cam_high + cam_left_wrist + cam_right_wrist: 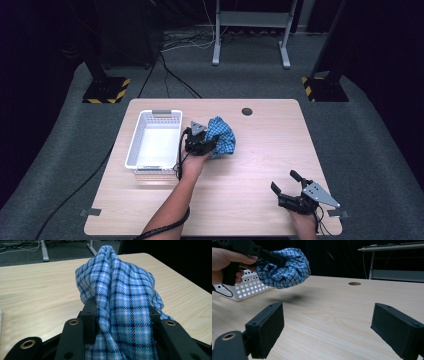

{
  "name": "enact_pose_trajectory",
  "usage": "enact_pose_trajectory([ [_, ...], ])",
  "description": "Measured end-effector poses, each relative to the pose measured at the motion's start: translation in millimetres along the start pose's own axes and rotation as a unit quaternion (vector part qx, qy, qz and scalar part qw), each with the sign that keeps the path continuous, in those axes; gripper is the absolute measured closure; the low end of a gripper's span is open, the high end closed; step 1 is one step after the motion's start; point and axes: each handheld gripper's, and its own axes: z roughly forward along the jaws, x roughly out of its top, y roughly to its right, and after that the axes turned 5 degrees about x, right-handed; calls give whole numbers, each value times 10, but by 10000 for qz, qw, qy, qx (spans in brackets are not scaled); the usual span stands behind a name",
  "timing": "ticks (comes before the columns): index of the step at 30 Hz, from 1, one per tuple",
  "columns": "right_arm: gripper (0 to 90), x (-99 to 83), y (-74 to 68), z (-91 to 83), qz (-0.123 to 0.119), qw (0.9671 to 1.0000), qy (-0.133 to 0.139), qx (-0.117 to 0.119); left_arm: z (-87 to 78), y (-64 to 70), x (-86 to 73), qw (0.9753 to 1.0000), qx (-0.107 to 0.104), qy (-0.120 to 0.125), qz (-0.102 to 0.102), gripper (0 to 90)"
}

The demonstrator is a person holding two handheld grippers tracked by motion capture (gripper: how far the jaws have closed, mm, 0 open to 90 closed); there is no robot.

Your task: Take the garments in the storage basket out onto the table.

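I have the blue checked cloth [221,136] bunched between the jaws of the left gripper [201,145], which are closed on it. It hangs clear of the tabletop [260,165], just to the right of the white basket [154,141]. I judge the step in hand to be carrying the cloth over into that basket.

To do it well, I want to keep the grip firm and swing left across the near rim with the bundle high enough that no loose fold snags on the perforated wall. I should bring it over the middle of the basket before letting the jaws part, so the cloth drops inside and does not drape over the edge. The right gripper [292,192] sits at the near right corner of the tabletop, jaws wide apart and holding nothing, well apart from the work; I leave it there so it stays out of the path.

The high view gives me the layout: the basket looks empty and lies beside the cloth. The left gripper view shows the cloth [120,305] pressed between both jaws, with plenty of fabric caught, but no basket. The right gripper view shows from the side what the others cannot: the cloth [284,267] is off the wood, with its shadow [287,299] lying below it, and the basket [249,287] stands behind the person's hand [225,263].
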Motion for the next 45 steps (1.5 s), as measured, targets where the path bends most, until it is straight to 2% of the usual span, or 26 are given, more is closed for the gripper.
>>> enact_pose_trajectory([
  [18,99,-1,-1,-2,-8,10000,11,7,79,-5,-181,9999,-37,-146,12,574],
  [30,99,-1,-2,-2,-5,10000,8,4,157,42,-318,9996,-76,-264,24,573],
  [45,99,-1,-1,-2,-2,10000,7,16,170,52,-428,9999,-44,-104,20,574],
])
